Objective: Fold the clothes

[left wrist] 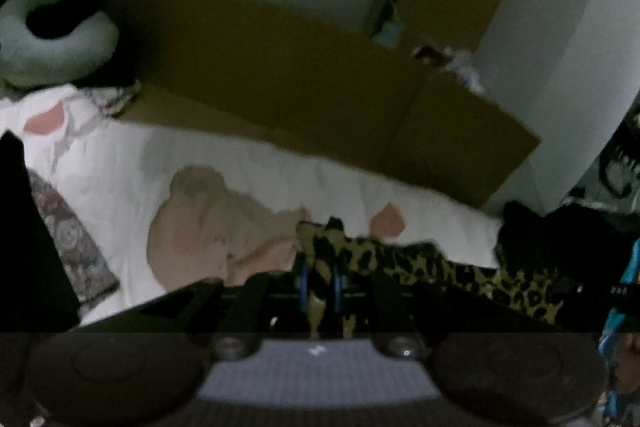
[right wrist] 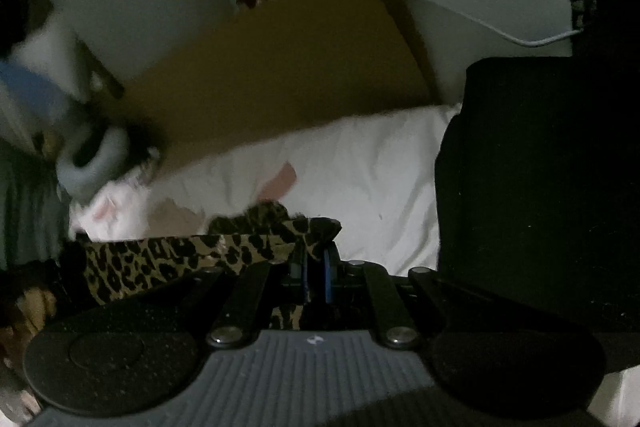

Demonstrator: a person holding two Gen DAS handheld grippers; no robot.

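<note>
Left wrist view: the left gripper has its blue-padded fingers clenched on a leopard-print garment, a fold of which stands up between and just beyond the pads. From the grip the garment runs rightward as a taut, narrow band above the bed, toward a blue part of the right gripper at the frame's right edge. The bed carries a white cover printed with pink shapes. A beige garment lies crumpled on the cover, just left of the grip. A patterned cloth lies at the bed's left edge, and a dark heap lies at its right. A large cardboard sheet leans along the far side of the bed, in front of a pale wall. A grey neck pillow rests at upper left.

Right wrist view: the right gripper likewise has its fingers clamped on the leopard-print garment, whose bunched end rises above the pads while the rest stretches leftward out of the frame. The white bed lies beyond, with the cardboard sheet propped behind it. A black mass fills the right side. The neck pillow appears blurred at left.
</note>
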